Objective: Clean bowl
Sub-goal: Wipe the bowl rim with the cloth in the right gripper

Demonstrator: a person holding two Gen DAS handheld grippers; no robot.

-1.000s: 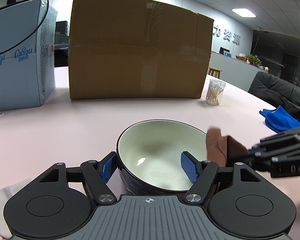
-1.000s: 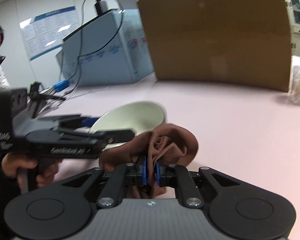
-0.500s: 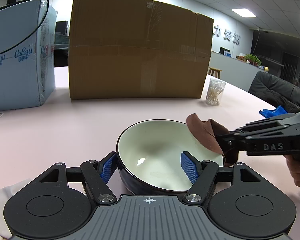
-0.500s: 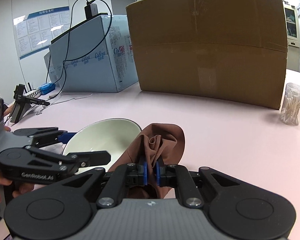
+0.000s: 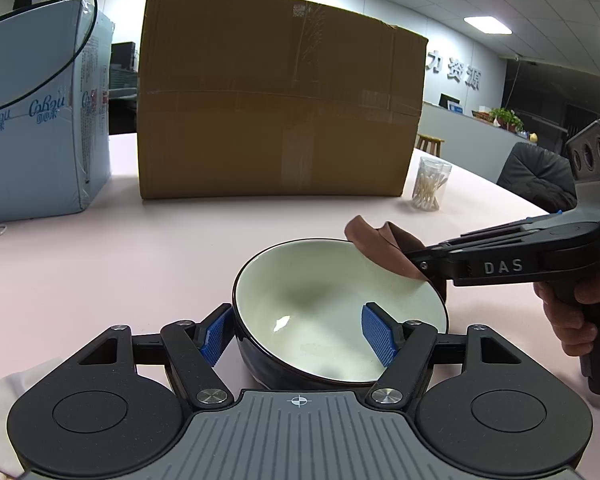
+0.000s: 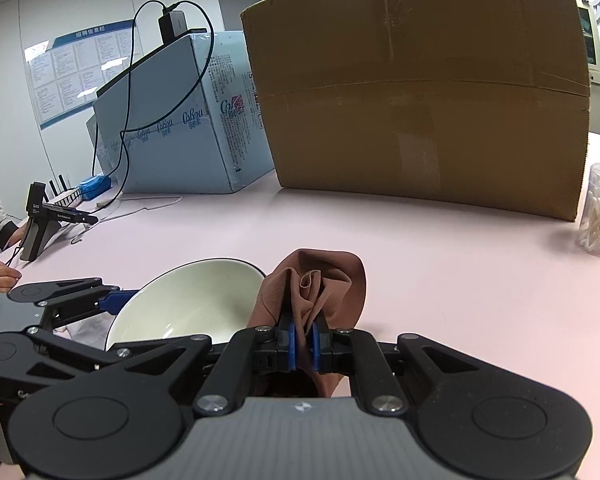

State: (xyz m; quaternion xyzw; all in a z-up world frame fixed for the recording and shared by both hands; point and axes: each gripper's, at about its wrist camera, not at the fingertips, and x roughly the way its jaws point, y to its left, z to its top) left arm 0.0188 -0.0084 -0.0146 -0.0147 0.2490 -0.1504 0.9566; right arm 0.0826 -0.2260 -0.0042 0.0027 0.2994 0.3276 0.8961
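In the left wrist view, the left tongs point(image 5: 298, 334) straddle the near side of the bowl point(image 5: 332, 308), one blue pad outside the dark wall and the other inside against the cream lining, so the rim sits between them at a medium opening. The pictures do not settle whether the pads actually press on it. The bowl stands upright on the pink worktop point(image 5: 148, 248), dark blue outside, pale within, and tipped slightly toward the camera. A white cloth point(image 5: 4, 394) lies at the near left corner, partly under the left tongs.

At the bowl's far right rim, the right tongs point(image 6: 303, 340) are clamped tight on a bunched brown rag point(image 6: 320, 288). A fold of the rag point(image 5: 384, 248) hangs over the rim and reaches just inside the bowl. A hand point(image 5: 572, 312) grips the black handle of the right tongs at the right edge of the left wrist view.

Farther back, a clear tub of cotton swabs point(image 5: 430, 184) stands to the right, just beside the corner of a big cardboard box point(image 5: 276, 108). To the left of the box is a pale blue carton point(image 5: 32, 132) with a black cable draped over it. In the right wrist view another black handheld device point(image 6: 44, 220) rests near the worktop's left edge, with a person's sleeve beside it.
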